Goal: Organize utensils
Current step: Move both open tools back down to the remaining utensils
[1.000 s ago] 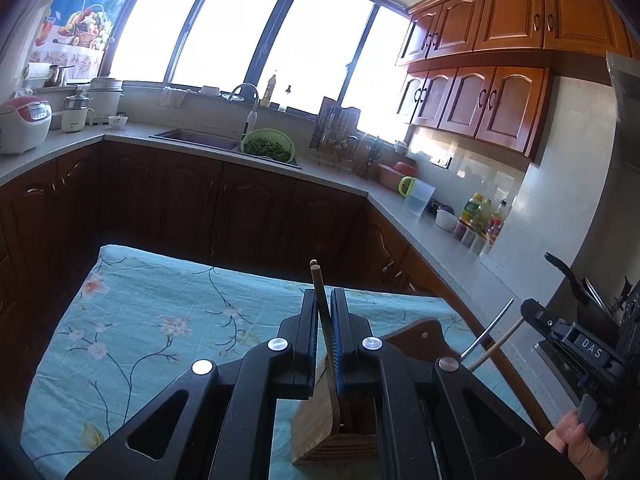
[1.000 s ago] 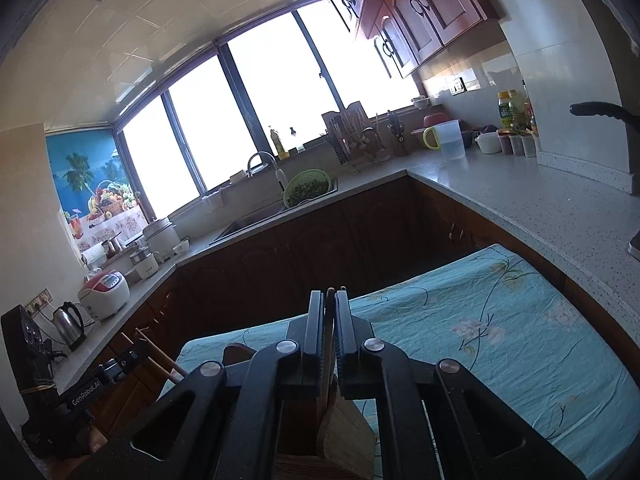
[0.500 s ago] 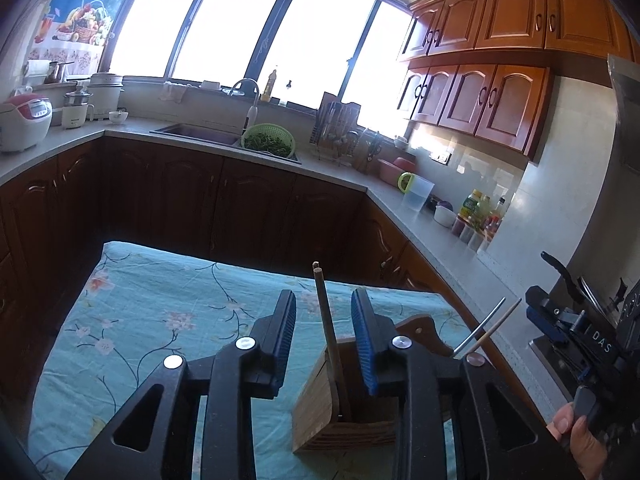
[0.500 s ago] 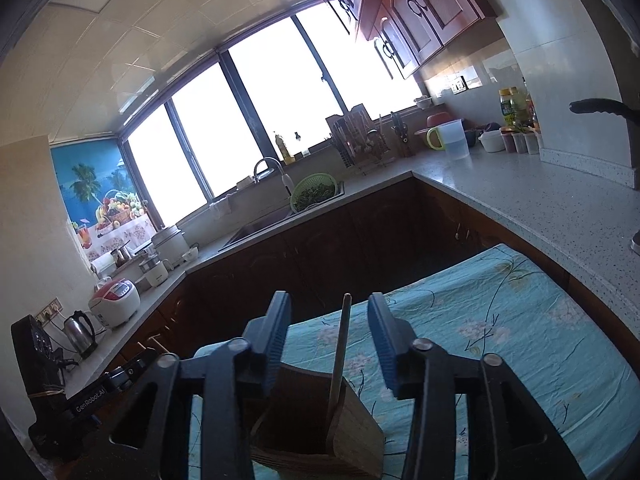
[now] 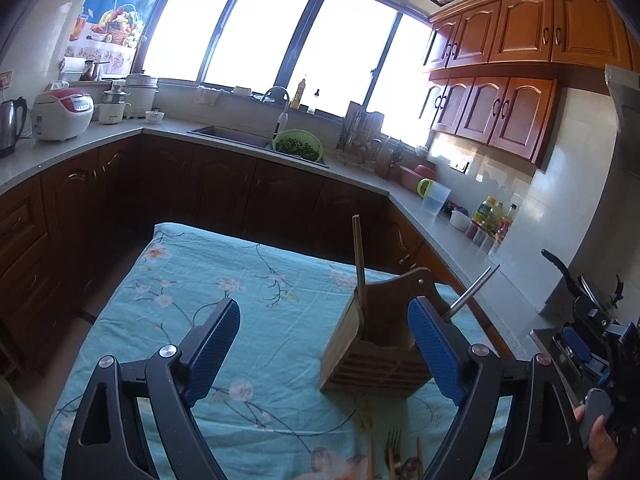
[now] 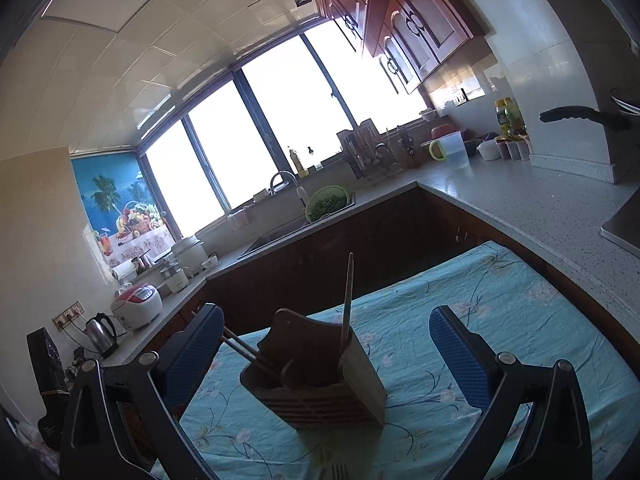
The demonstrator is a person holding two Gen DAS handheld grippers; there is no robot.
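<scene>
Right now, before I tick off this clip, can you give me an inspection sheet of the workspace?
Surface: table under a blue flowered cloth.
Job's things: wooden utensil holder standing on the cloth; one chopstick upright in it, more sticks leaning out of its other side; a fork and other utensils lying at the near edge.
Clutter: nothing seen on the cloth beyond these.
Grippers: left gripper and right gripper both empty, jaws opening, clear of the holder.
Cables: nothing seen.
Surroundings: kitchen counter with sink, green colander, rice cooker, kettle, bottles; wooden cabinets; bright windows.
</scene>
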